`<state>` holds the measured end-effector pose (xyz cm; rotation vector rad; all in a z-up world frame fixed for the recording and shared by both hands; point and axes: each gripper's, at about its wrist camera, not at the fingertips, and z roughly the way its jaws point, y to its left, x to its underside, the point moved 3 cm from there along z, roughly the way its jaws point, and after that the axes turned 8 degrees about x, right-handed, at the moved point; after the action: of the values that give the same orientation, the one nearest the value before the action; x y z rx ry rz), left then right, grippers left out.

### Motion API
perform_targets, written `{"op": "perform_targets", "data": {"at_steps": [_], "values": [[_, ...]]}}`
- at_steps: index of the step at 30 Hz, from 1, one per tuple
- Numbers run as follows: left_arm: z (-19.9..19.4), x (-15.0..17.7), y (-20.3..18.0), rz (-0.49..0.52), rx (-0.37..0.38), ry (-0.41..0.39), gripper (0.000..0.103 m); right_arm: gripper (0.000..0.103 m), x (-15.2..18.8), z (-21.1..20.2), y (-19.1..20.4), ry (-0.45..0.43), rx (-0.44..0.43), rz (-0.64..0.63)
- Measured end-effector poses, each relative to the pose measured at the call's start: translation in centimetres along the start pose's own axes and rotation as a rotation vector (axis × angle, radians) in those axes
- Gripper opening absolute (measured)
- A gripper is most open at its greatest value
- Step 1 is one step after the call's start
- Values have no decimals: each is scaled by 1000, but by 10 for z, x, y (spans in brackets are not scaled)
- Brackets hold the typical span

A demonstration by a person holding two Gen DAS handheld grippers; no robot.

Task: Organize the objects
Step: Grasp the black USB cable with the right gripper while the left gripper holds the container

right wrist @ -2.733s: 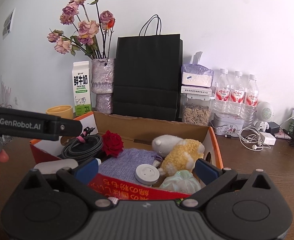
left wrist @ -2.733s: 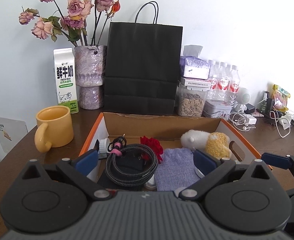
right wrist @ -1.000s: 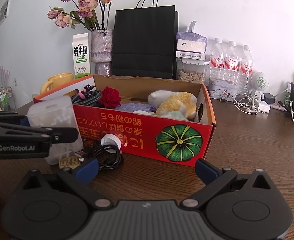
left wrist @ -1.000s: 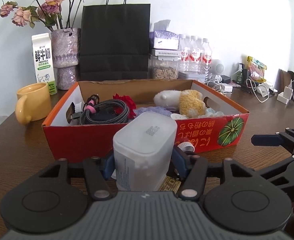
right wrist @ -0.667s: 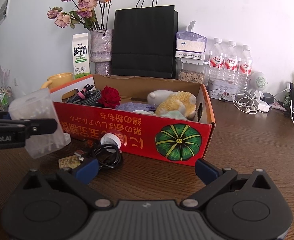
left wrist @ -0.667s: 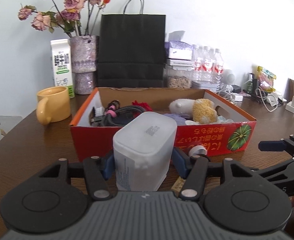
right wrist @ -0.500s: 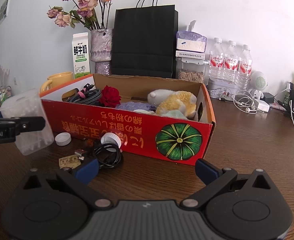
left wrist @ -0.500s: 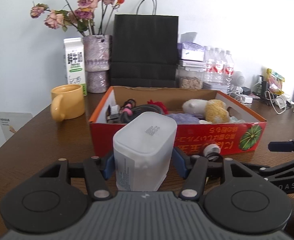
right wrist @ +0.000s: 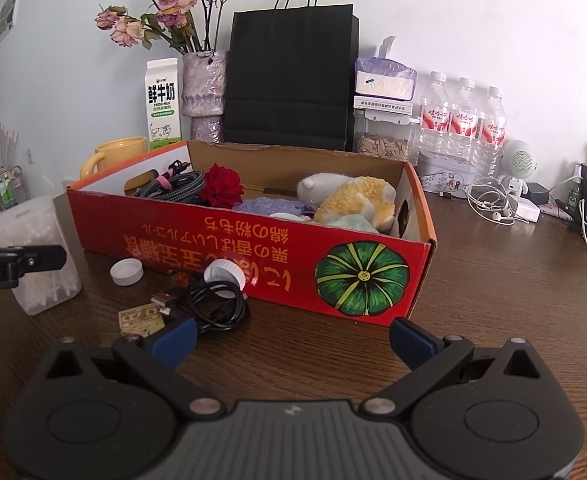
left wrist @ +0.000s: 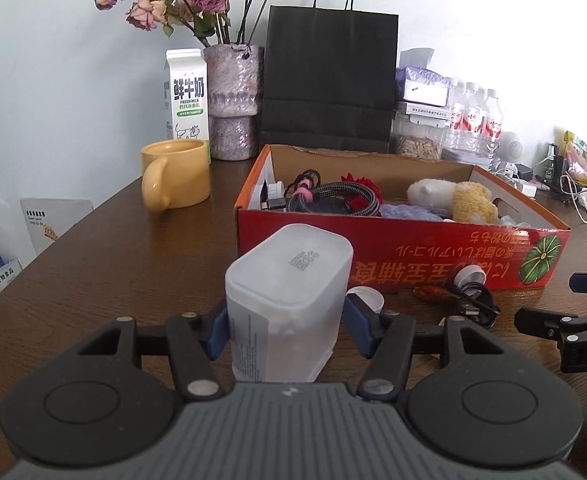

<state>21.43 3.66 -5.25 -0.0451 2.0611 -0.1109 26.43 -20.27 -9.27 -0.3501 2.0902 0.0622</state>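
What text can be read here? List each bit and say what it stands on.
"鲜牛奶" and "FRESH MILK": on the milk carton.
"bot.AI": on the left gripper, as the right wrist view shows it.
"D A": on the right gripper, as the left wrist view shows it.
Yellow upside-down characters on the red box: not reliably readable.
Bottle labels and the plastic container print: too small.

Box [right wrist: 253, 248] on table [right wrist: 493, 300], mug [left wrist: 175, 178] left, bag [left wrist: 329, 80] behind, cable [right wrist: 213, 304] in front

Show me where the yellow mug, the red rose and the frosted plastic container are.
yellow mug [left wrist: 181, 178], left wrist view, on its side wall.
red rose [right wrist: 224, 186], right wrist view, on the bloom.
frosted plastic container [left wrist: 289, 300], left wrist view, on its front face.
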Motion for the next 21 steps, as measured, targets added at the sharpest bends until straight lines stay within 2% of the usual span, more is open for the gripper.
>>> {"op": "perform_targets", "data": {"at_steps": [6,9,15,17,18,21], "values": [[-1,2,-1,3,2,-6,60,103,-2,2,9,5,0,-18],[0,4,0,-12,7,5,61,96,-4,5,13,4,-3,-24],[2,5,6,-54,15,16,75,72,-9,12,19,3,-35,-29],[3,5,5,-55,17,20,84,63,-10,13,24,-4,-53,-37],[3,5,5,-56,21,18,84,61,-11,13,26,-7,-59,-43],[3,5,6,-65,32,19,88,46,-13,12,34,-23,-70,-69]]}}
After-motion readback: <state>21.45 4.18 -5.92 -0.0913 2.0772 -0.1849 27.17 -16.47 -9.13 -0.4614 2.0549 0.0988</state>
